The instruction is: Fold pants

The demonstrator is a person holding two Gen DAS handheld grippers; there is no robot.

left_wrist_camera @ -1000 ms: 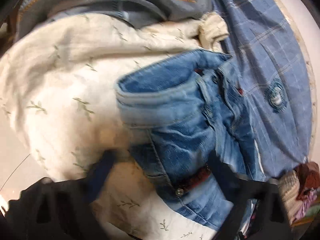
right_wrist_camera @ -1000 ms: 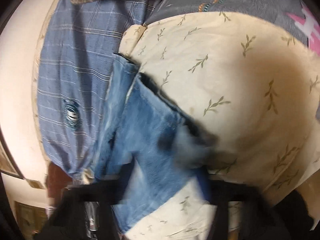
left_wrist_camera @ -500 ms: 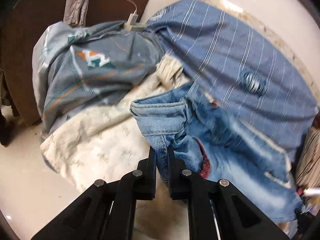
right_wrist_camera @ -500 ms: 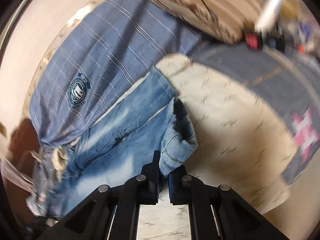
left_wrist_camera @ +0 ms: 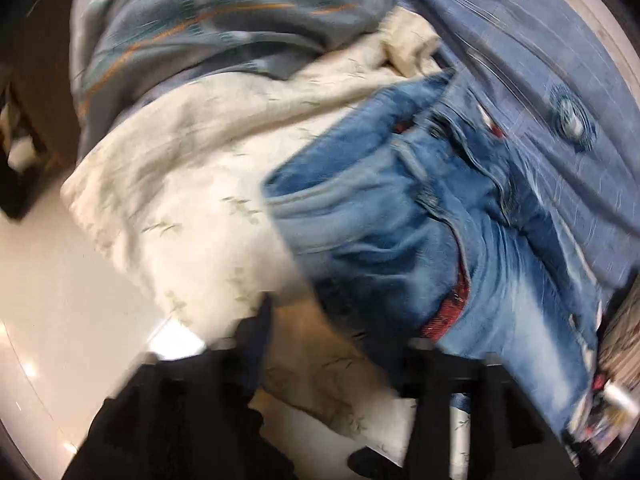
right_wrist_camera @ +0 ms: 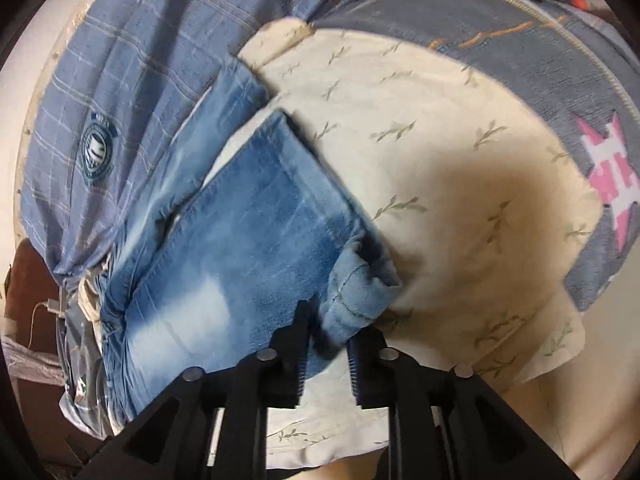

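While both grippers tilt steeply down, right gripper (right_wrist_camera: 327, 350) jaws just parted around jeans (right_wrist_camera: 248, 240) hem, left gripper (left_wrist_camera: 340, 344) jaws reopened, empty.

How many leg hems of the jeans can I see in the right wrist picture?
2. One hem of the jeans lies just ahead of the right gripper, its corner curled. The other hem lies farther away, on the blue checked cloth.
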